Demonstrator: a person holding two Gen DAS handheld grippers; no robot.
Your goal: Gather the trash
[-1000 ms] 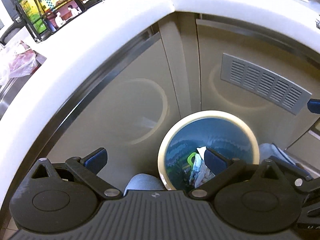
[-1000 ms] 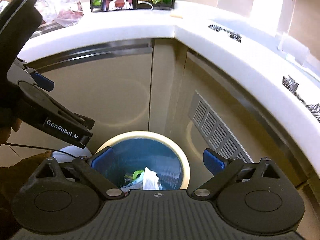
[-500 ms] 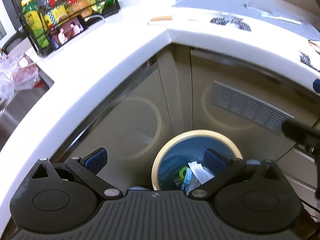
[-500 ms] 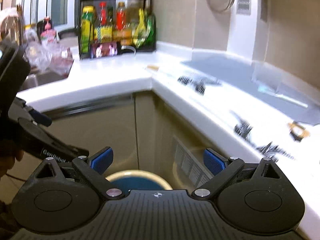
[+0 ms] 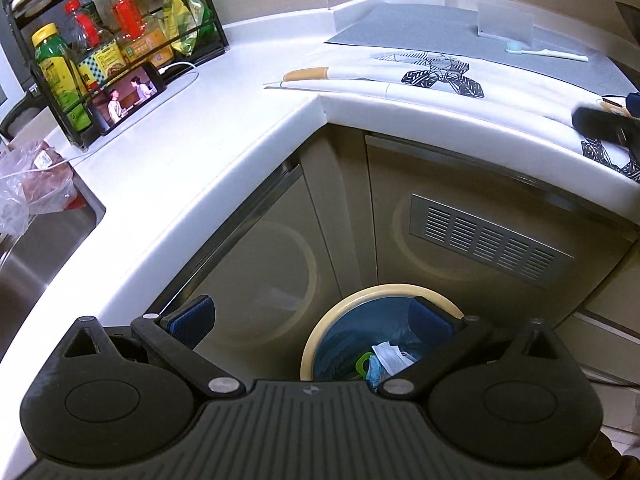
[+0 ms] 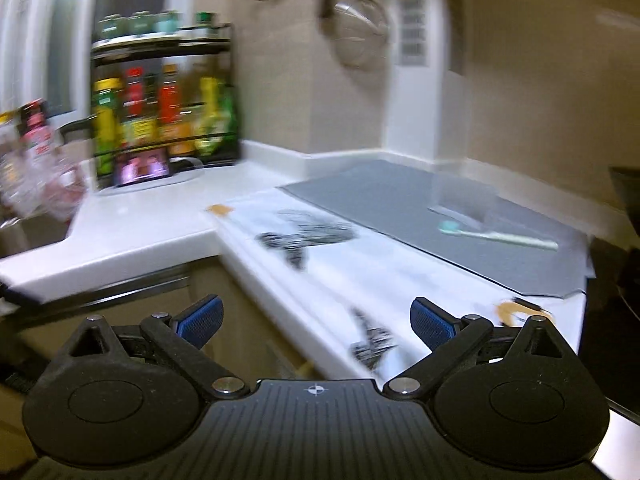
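With my right gripper (image 6: 316, 320) spread wide, empty and blurry, I could overshoot the pale green toothbrush (image 6: 500, 237) at 1 o'clock. Left gripper (image 5: 310, 318) gapes empty above the cream-rimmed, blue-lined round bin (image 5: 320, 344).

The left tongs (image 5: 310, 316) are spread wide and empty above a round cream-rimmed trash bin (image 5: 320, 340) with a blue liner, standing on the floor in a cabinet corner. Crumpled white and green trash (image 5: 386, 358) lies inside. Above, the white counter (image 5: 192, 168) carries a bottle rack (image 5: 108, 52), a lit phone (image 5: 128, 98) and a toothbrush (image 5: 548, 54).
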